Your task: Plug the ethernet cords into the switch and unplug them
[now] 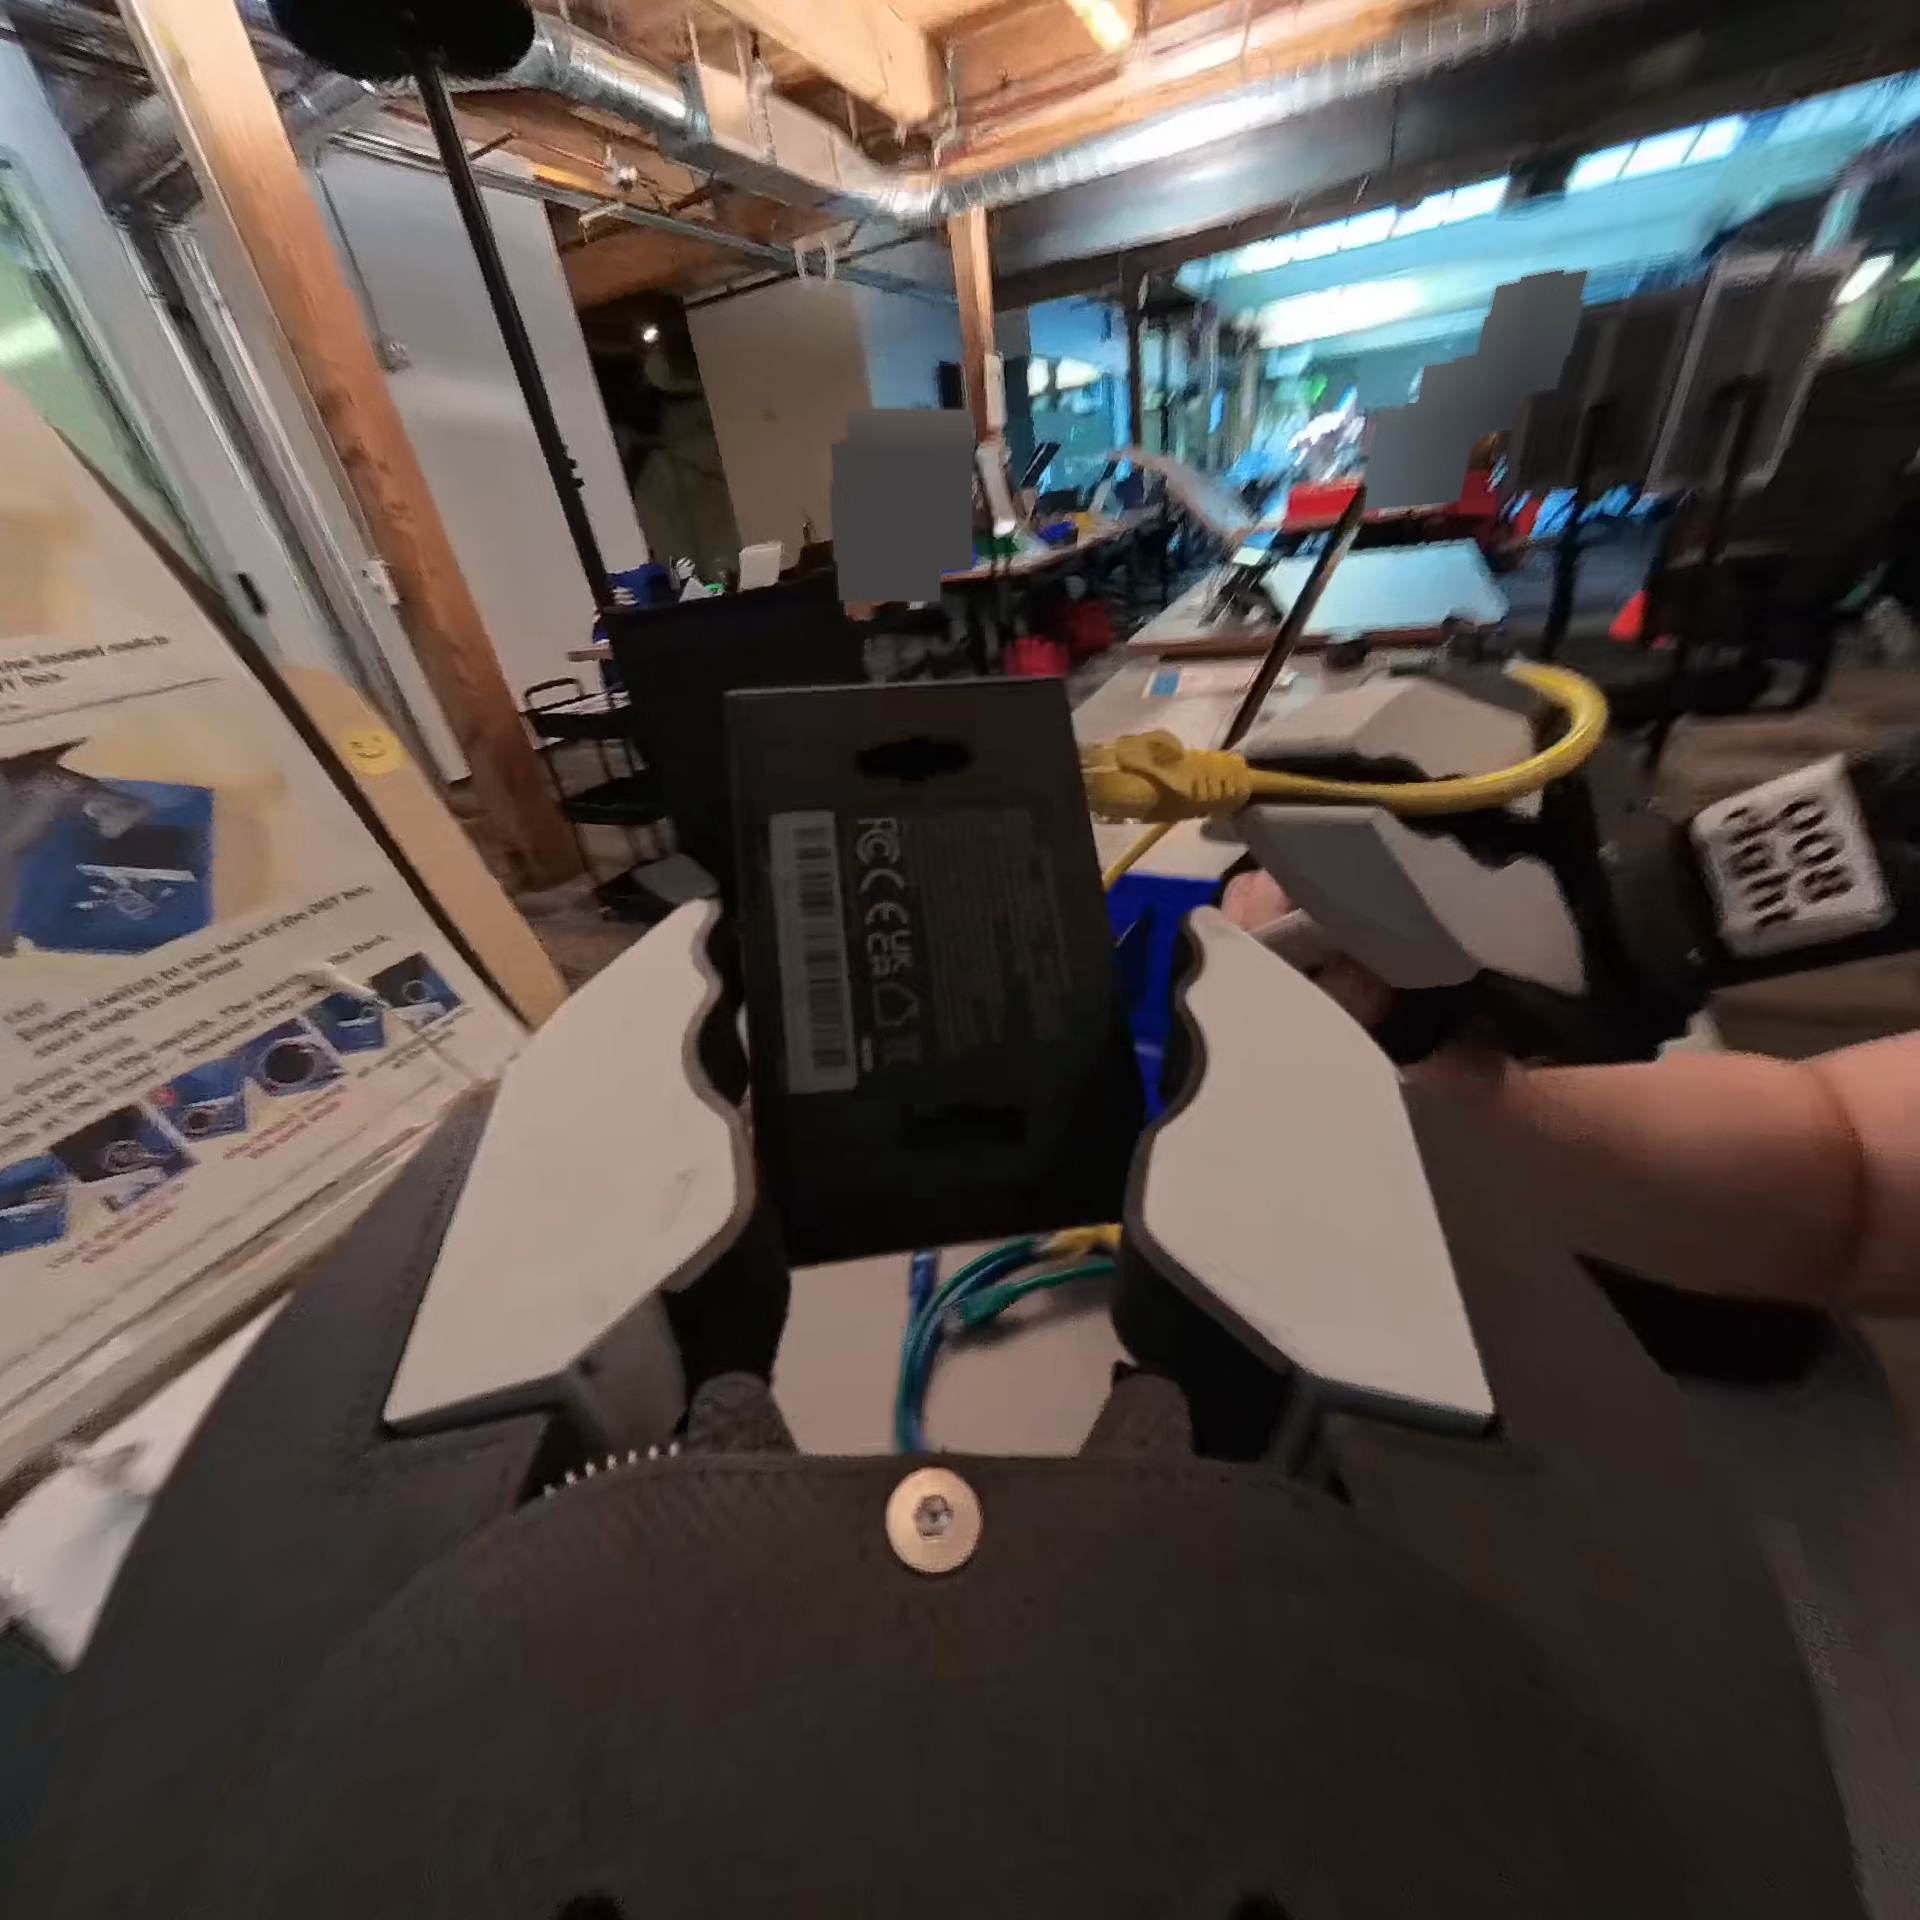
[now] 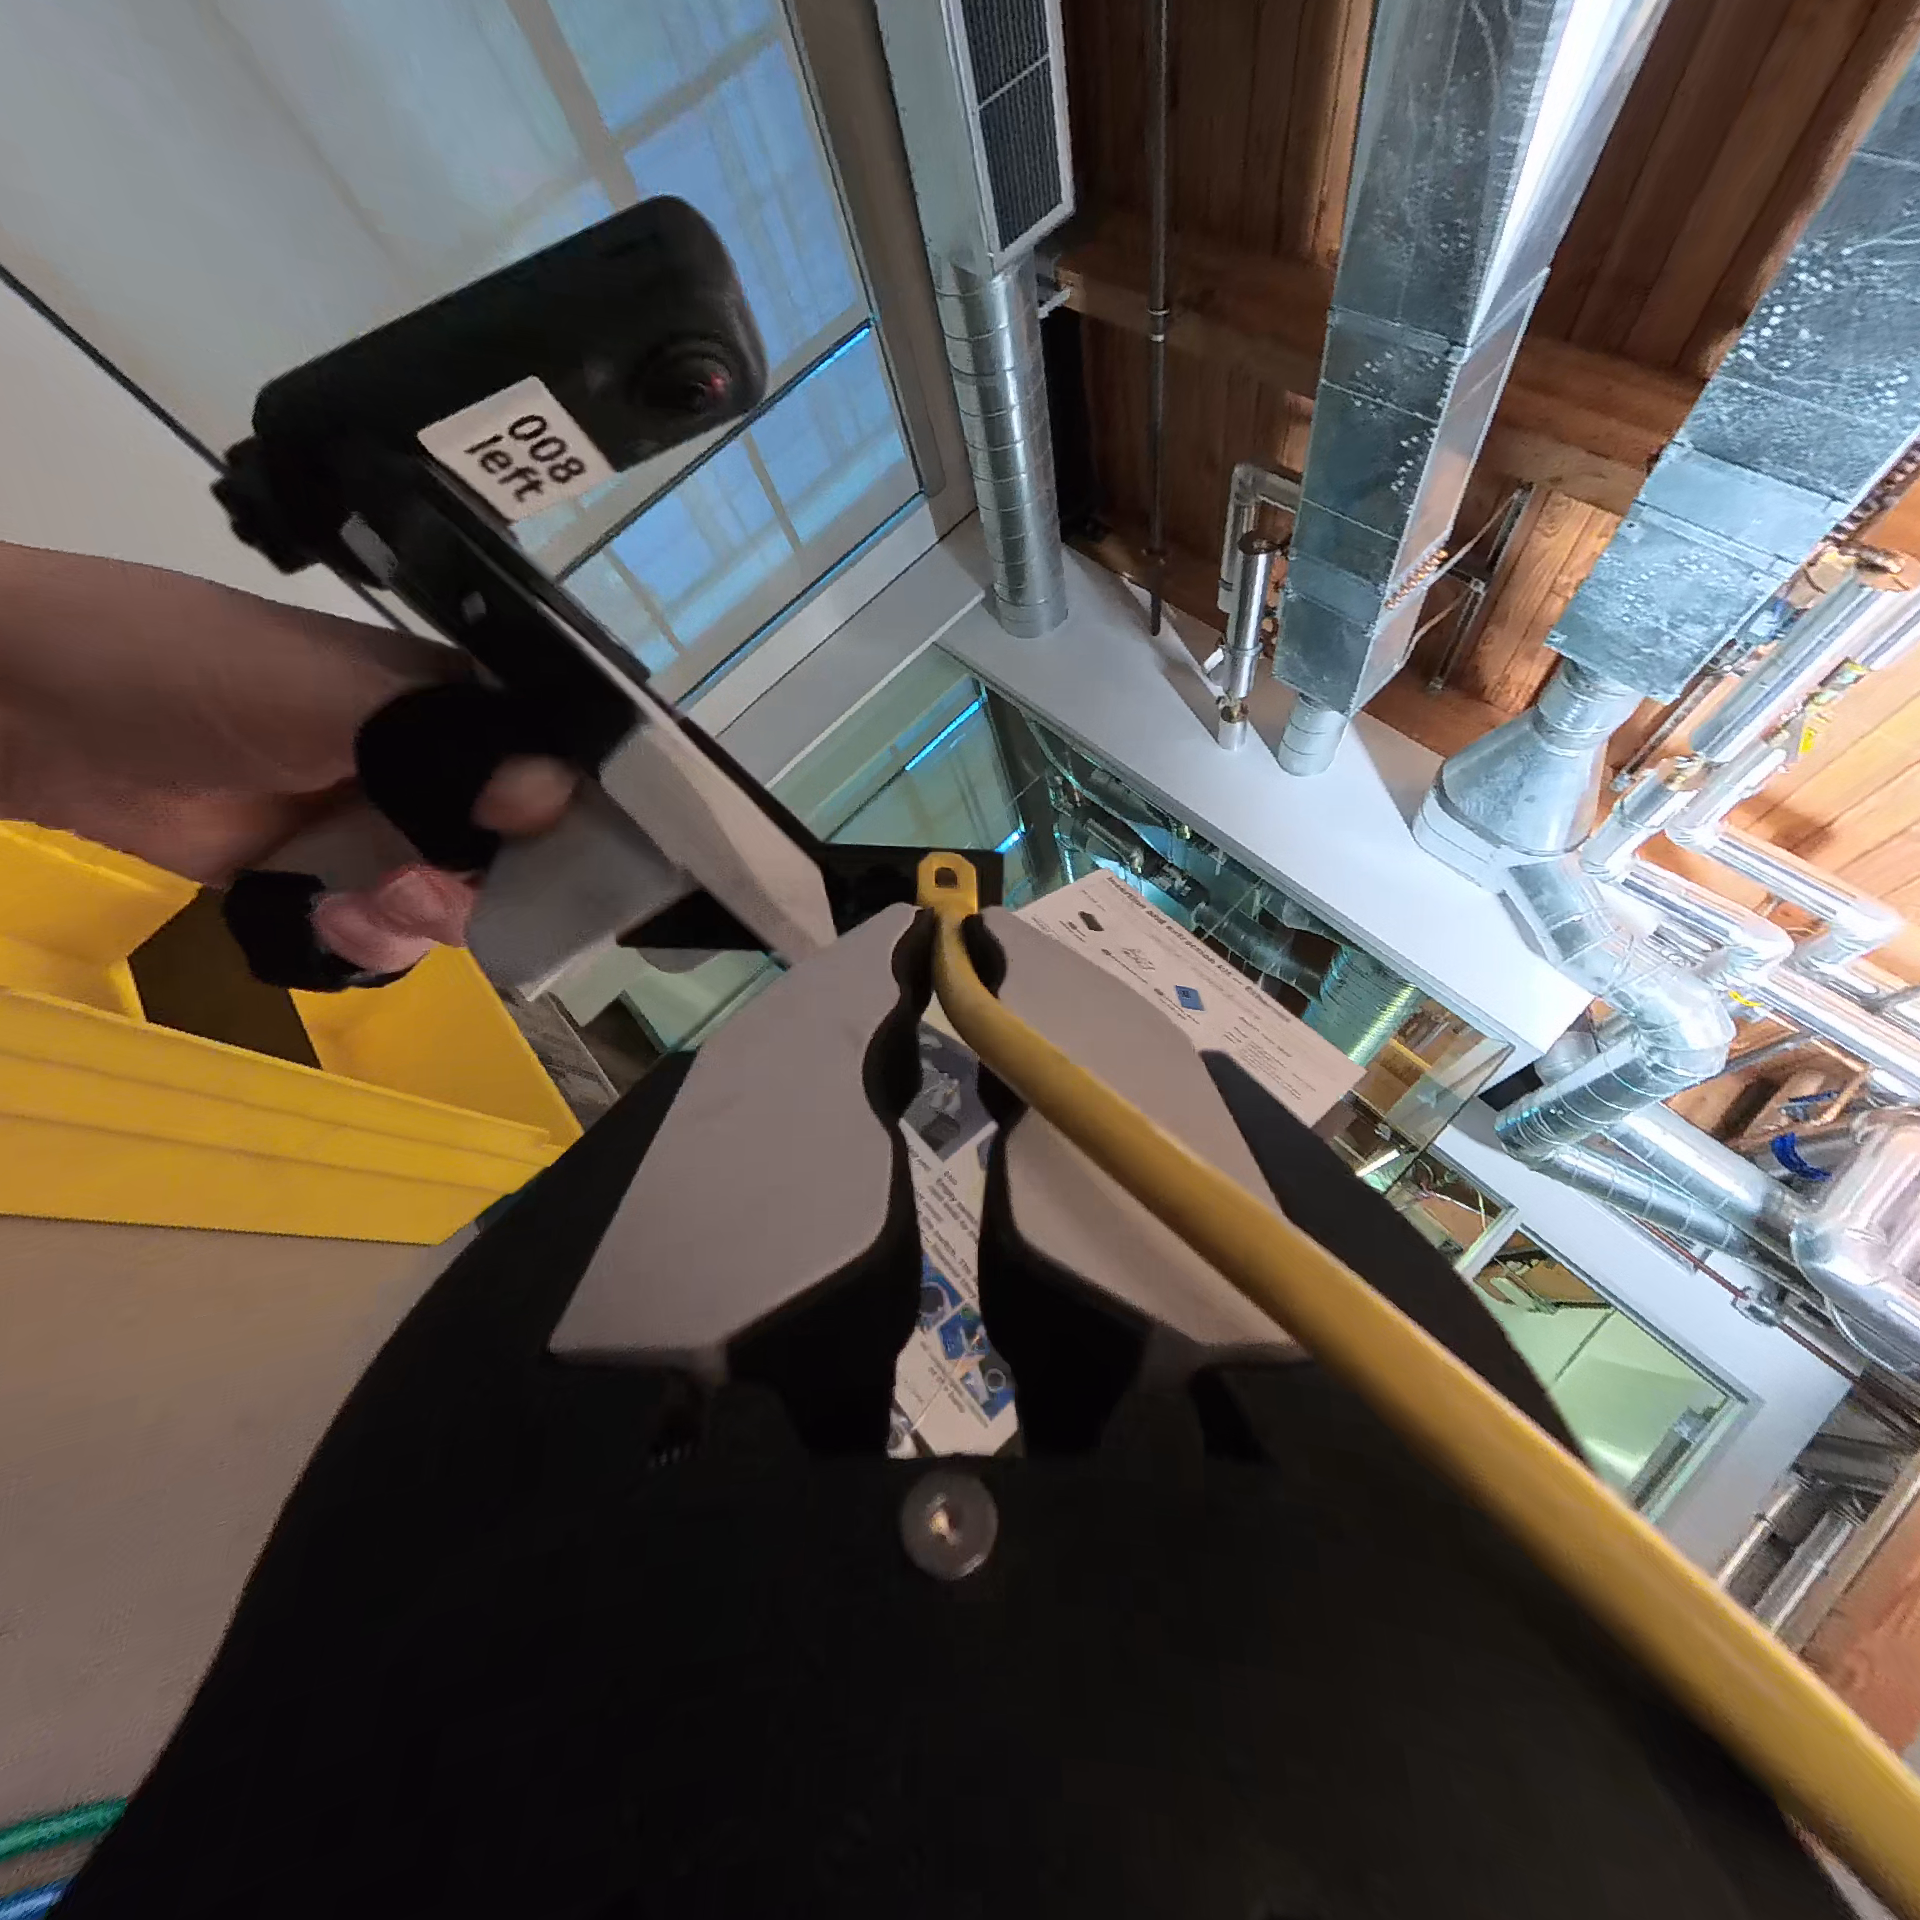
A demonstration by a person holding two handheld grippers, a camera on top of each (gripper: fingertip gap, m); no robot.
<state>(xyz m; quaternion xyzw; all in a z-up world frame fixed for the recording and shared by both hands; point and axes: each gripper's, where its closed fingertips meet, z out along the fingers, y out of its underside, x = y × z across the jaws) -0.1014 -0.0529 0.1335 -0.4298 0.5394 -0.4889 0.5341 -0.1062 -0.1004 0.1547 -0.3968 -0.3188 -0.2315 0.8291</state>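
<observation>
Grey contoured left gripper (image 1: 940, 997) clamps flat matte-black switch (image 1: 925, 966).

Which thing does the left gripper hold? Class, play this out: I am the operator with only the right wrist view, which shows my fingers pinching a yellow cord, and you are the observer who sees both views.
Observer: The left gripper is clamped on a black switch, held upright with its labelled underside towards the left camera.
Operator: Where is my plug against it?
Observer: The yellow plug, held by the right gripper, sits at the switch's upper right edge. I cannot tell if it has entered a port.
Operator: Any other cords?
Observer: A green cord and a blue cord lie on the table below the switch.
</observation>
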